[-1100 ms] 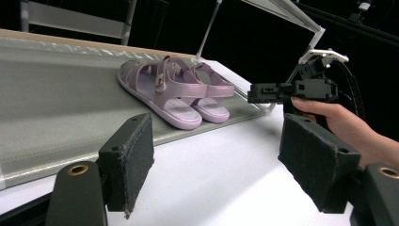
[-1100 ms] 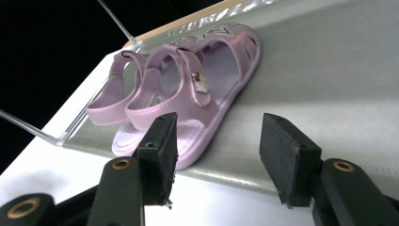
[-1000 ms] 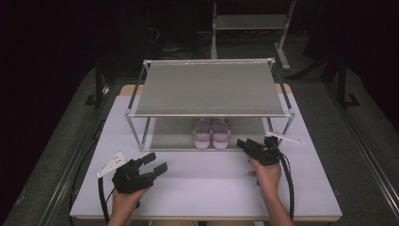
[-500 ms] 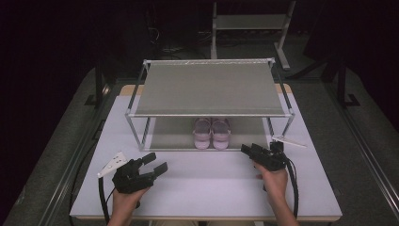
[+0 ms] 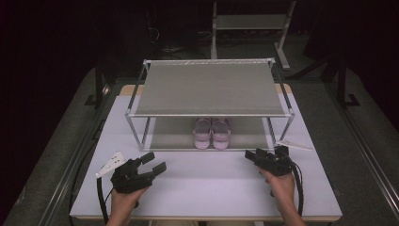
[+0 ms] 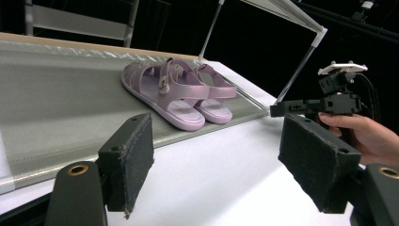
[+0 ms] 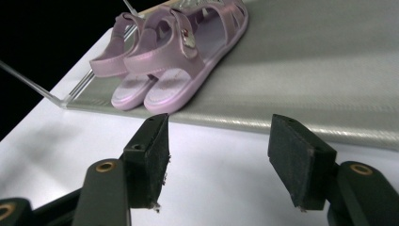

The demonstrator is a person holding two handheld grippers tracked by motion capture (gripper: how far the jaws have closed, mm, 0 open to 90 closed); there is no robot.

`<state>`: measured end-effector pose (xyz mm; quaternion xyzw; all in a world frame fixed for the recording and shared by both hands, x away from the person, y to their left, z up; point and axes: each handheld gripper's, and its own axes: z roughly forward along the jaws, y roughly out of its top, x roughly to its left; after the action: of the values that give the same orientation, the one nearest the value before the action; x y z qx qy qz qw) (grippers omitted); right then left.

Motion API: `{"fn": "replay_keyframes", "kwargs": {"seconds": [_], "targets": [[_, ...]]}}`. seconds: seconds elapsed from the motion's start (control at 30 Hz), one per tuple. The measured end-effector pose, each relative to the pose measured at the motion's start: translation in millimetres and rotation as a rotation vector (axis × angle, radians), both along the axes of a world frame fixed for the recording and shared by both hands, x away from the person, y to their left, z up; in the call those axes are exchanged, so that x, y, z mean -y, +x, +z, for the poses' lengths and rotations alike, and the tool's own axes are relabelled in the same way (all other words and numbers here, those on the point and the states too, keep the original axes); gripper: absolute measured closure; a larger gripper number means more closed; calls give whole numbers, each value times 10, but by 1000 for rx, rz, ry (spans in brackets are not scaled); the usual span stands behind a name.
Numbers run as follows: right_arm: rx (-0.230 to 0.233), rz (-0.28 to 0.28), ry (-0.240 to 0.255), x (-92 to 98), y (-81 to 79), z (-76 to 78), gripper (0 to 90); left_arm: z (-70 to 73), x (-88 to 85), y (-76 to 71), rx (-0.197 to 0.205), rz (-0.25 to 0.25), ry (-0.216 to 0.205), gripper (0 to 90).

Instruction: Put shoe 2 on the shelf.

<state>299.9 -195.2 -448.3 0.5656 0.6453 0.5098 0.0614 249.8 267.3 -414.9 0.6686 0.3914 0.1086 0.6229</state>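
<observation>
A pair of lilac strap sandals [image 5: 211, 133] stands side by side on the lower shelf [image 5: 169, 136] of a two-tier metal shoe rack [image 5: 209, 89], toes toward the table's front. My left gripper [image 5: 156, 161] rests at the front left of the table, open and empty, with the sandals [image 6: 179, 92] well ahead of its jaws [image 6: 219, 141]. My right gripper [image 5: 251, 154] is at the front right, a short way from the rack. It points at the sandals [image 7: 174, 56]. Its jaws [image 7: 219, 141] have just been opening, with nothing between them.
The rack takes up the back half of the white table [image 5: 211, 188], and its corner legs [image 5: 137, 134] come down near the sandals. In the left gripper view, the right gripper [image 6: 287, 107] and its hand [image 6: 367, 136] are at the right. Dark floor surrounds the table.
My right gripper has drawn back a little from the rack, toward the right and the table's front, and its jaws stand wider. The left gripper and the sandals have not moved.
</observation>
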Motion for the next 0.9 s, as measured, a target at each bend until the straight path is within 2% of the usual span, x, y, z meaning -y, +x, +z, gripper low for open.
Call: {"fn": "replay_keyframes", "kwargs": {"seconds": [0.3, 0.9], "targets": [[-23, 15, 44, 129, -83, -25, 380, -2, 7, -1, 1, 1, 4, 263], [-22, 22, 24, 356, -223, 26, 376, -5, 8, 1, 0, 1, 5, 263]]}}
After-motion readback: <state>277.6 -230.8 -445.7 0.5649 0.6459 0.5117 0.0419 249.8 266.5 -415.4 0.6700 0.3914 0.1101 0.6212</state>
